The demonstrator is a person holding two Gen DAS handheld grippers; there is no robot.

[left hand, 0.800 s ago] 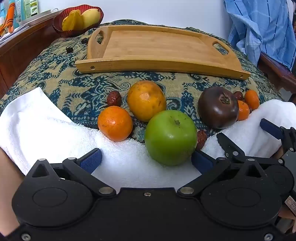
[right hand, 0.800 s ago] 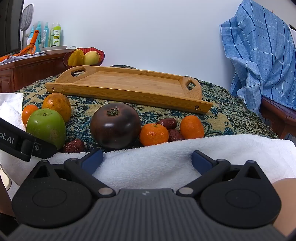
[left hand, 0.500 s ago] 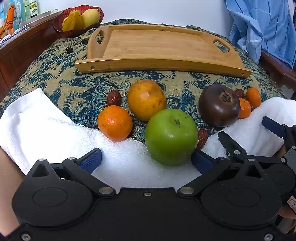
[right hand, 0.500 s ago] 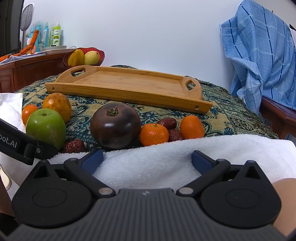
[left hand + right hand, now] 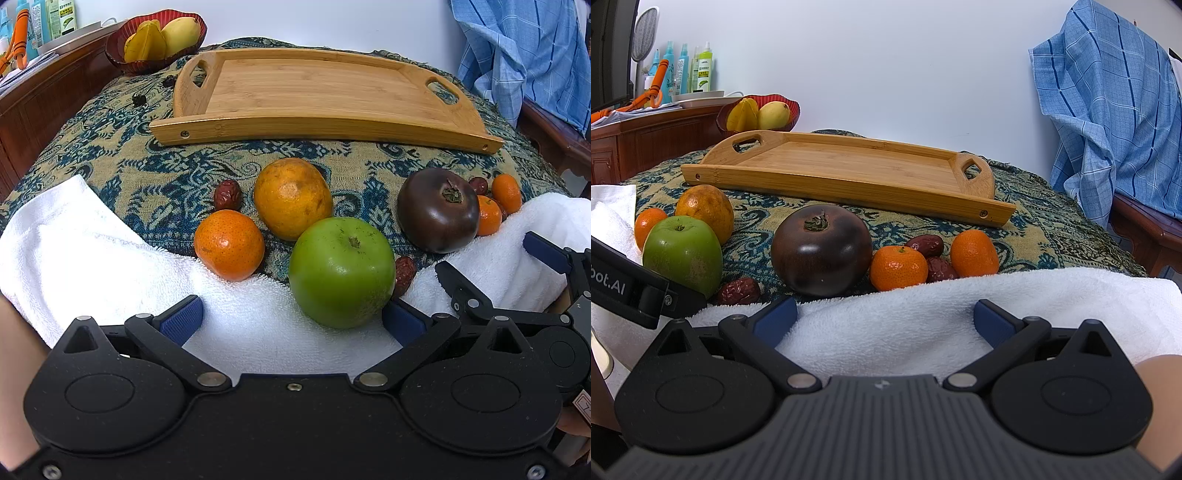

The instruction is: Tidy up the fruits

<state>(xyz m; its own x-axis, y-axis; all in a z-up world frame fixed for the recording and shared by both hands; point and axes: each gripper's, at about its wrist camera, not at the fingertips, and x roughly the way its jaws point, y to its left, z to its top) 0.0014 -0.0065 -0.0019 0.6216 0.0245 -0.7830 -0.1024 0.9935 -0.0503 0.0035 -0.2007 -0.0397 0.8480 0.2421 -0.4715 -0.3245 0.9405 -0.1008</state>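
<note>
Still at the outset, by the look of it: nothing on the tray (image 5: 314, 88), all fruit loose on the patterned cloth (image 5: 110, 147) in front of it, along the edge of the white towel (image 5: 92, 258). Left gripper (image 5: 291, 317) spread to its widest, empty, low over the towel just short of the apple (image 5: 341, 271), which sits toward its right pad. Right gripper (image 5: 884, 317) likewise fully spread and empty, over the towel, with the dark fruit (image 5: 820, 251) and 2 small oranges (image 5: 898, 267) just ahead. Beside the apple: a large orange (image 5: 293, 197), a smaller one (image 5: 229, 243), a few dates (image 5: 227, 194). Probably a first pick coming, apple the likeliest for the left. Calls for shifting right to centre the apple between the jaws, easing forward, closing gently on its widest part, then lifting clear over the tray's near rim. Round and smooth, so liable to roll if nudged off-centre.
</note>
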